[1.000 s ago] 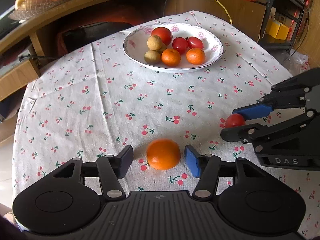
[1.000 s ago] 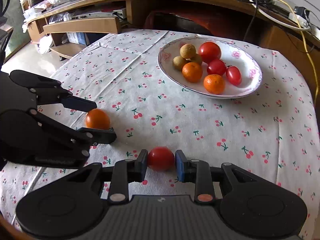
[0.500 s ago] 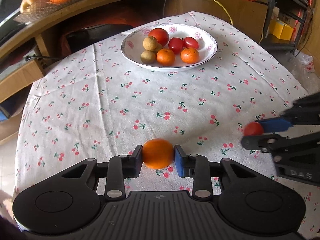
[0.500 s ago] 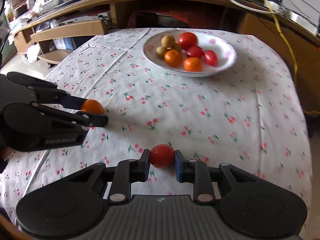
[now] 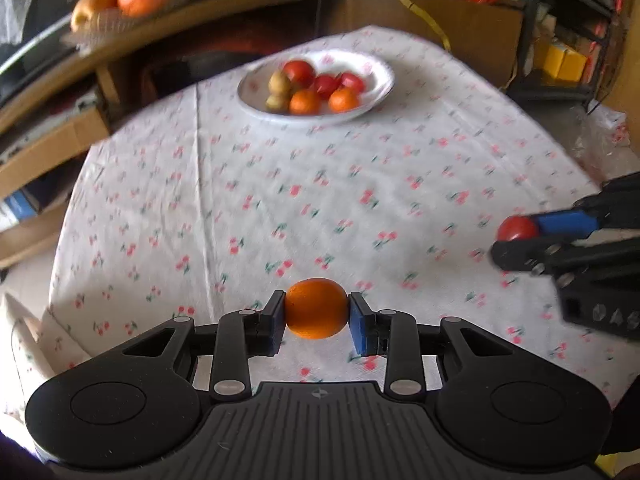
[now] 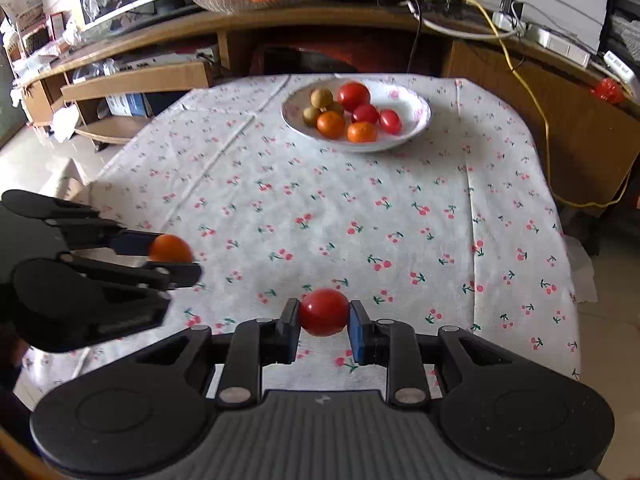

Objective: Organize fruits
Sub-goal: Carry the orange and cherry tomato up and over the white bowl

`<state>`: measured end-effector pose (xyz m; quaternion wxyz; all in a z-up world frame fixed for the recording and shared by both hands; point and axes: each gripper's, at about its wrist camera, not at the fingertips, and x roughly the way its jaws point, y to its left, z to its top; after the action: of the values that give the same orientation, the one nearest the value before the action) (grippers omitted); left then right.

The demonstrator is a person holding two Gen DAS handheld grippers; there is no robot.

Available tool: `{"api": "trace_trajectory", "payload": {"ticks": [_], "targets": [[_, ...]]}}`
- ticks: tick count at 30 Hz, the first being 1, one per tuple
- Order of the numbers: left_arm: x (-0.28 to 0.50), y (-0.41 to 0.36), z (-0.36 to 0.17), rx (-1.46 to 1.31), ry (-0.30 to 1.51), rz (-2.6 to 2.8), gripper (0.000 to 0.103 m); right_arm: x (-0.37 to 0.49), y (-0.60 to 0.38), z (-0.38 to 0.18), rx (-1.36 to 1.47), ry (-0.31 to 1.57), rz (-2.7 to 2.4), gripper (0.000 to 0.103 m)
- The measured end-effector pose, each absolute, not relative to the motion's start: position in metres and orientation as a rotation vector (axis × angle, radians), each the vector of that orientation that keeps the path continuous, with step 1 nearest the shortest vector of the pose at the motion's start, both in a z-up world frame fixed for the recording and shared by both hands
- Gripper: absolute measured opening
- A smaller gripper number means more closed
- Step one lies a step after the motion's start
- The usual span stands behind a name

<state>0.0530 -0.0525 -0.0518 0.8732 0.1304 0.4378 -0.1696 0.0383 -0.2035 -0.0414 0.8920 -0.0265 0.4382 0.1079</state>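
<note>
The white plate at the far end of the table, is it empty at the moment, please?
No, the white plate holds tomatoes, small oranges and brownish fruits.

No text, label, brand or number is sharp enough to read in either view.

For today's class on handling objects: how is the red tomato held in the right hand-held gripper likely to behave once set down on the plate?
The tomato looks round and glossy, so it would probably roll until it meets the fruit already on the plate. Its thin skin likely bruises if the right hand-held gripper squeezes harder. It seems light, pinched at two points only.
</note>
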Motion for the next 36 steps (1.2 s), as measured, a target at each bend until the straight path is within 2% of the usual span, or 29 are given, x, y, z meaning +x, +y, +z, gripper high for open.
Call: {"api": "trace_trajectory", "payload": {"ticks": [4,17,36], "targets": [[0.050,-0.050,-0.049,0.224,0.921,-0.357,0.040,0.033,-0.201,-0.040,-0.054,0.904,0.213,0.028],[0.059,-0.071,-0.010,0.164,0.786,-0.365,0.041,0.044,-0.210,-0.015,0.016,0.833,0.113,0.028],[0.086,-0.076,0.004,0.176,0.716,-0.347,0.041,0.071,-0.211,-0.001,0.043,0.759,0.097,0.028]]}}
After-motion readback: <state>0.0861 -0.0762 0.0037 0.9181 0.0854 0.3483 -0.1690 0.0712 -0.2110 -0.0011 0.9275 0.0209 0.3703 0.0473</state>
